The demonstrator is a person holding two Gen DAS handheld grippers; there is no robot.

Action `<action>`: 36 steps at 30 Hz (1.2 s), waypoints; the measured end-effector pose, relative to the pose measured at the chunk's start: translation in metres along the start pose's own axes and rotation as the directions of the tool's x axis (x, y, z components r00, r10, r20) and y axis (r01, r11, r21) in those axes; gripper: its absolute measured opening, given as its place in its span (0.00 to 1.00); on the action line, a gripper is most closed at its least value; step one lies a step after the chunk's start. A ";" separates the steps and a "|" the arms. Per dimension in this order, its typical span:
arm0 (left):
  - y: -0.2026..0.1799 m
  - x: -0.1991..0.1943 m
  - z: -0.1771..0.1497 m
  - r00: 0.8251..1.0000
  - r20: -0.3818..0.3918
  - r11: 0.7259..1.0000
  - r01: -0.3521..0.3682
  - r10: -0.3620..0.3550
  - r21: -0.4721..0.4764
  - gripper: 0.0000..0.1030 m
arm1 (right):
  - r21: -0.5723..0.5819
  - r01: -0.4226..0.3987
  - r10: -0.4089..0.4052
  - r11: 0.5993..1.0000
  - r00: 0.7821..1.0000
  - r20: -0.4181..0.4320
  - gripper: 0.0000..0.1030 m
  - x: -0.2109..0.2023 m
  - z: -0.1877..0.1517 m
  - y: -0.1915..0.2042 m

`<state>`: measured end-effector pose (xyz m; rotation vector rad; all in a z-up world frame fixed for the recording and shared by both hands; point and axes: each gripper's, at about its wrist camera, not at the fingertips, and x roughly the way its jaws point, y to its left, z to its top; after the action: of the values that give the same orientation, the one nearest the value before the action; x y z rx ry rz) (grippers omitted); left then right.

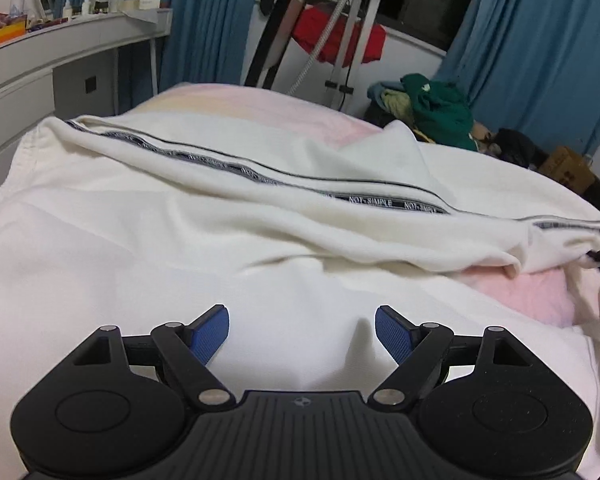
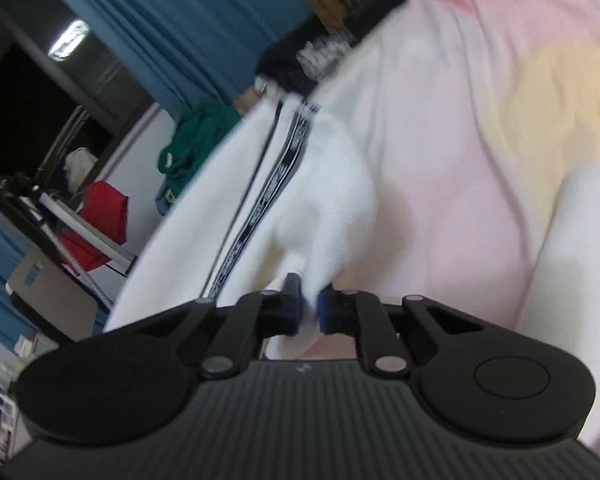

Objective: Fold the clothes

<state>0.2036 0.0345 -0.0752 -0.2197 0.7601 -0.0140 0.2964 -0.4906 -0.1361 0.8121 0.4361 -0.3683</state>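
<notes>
A white garment [image 1: 228, 200] with a black lettered stripe [image 1: 260, 178] lies spread over the pastel pink and yellow bed cover [image 1: 228, 100], one part folded across the rest. My left gripper [image 1: 302, 328] hovers low over the near white cloth, blue pads [image 1: 210, 336] wide apart, nothing between them. In the tilted, blurred right wrist view, my right gripper [image 2: 309, 306] is shut on a fold of the same white garment [image 2: 320, 200], near its striped band [image 2: 276, 176]. The cloth bunches up from the pads.
A white dresser [image 1: 60, 56] with bottles stands at the left. Behind the bed are a metal stand with red cloth [image 1: 336, 40], blue curtains [image 1: 540, 60], a heap of green clothes [image 1: 440, 112] and a cardboard box [image 1: 568, 168].
</notes>
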 end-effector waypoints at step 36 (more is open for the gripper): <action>0.000 -0.013 0.000 0.999 -0.002 0.998 0.054 -0.055 -0.040 0.80 | 0.372 -0.052 0.014 0.927 0.995 0.102 0.31 -0.107 -0.031 -0.101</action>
<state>0.1941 0.0359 -0.0667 -0.2780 0.7581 -0.0511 0.1502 -0.5150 -0.1624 1.1675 0.2615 -0.4660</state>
